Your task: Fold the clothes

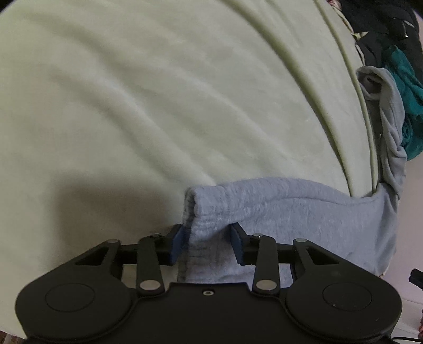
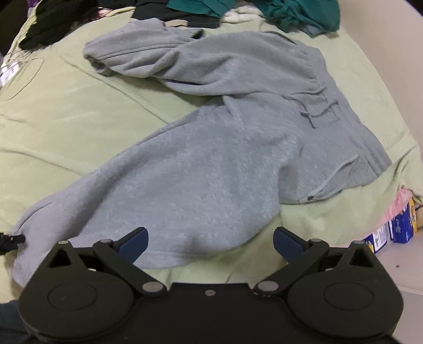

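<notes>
The grey sweatpants lay spread on the pale green blanket that covered the bed, one leg running toward the far pile and the other slanting down to the near edge, with the waistband and its drawstring off to the right. You held the cuff of the near leg in your left gripper: its blue pads were pressed in on either side of the ribbed hem, clamping the bunched fabric. Your right gripper hovered just over the lower edge of that same leg with its jaws wide apart, gripping nothing. Beyond the sweatpants, a teal garment and black clothes were heaped at the far end of the bed. Some blue boxes sat on the floor to the right.
</notes>
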Demonstrator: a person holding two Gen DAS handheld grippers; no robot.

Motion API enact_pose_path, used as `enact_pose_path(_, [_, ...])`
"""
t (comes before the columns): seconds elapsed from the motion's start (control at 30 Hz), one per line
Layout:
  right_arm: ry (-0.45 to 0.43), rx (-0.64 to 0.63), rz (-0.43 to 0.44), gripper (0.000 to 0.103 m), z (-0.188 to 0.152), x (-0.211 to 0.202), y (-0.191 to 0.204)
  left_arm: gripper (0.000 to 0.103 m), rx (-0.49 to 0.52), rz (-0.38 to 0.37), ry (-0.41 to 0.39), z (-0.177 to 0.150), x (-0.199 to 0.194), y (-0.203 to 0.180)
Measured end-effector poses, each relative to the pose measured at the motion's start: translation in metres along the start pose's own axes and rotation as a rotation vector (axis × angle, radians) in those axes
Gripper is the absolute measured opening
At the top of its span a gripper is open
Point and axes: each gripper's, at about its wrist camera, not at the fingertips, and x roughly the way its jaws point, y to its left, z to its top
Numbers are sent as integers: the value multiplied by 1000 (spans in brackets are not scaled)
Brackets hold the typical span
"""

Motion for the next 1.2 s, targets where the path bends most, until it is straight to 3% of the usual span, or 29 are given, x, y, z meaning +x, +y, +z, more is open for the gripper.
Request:
enact_pose_path(0.13, [10,17,1,102,-2,-1,0,22,94,8,-44,1,-9,-12])
enact_pose_path(0.43, [65,74,-27,102,-14,10,-11,18,264,-5,-223,28,-66,-50])
enact_pose_path(0.67, [35,105,-4,102,-7,8,-15,18,355,-23,-326,55,-107,-82])
enact_pose_path(0.83, [19,128,-8,102,-8,10,-24,19,430,73,-312,64,-93,-84])
enact_pose_path(1.07, [-14,180,-37,102,-21,4,-54,20,375,203,-254,68,-55,-54])
enact_pose_path(1.2, [-38,267,-44,102,-30,-1,-88,18,377,251,-285,73,-60,-62])
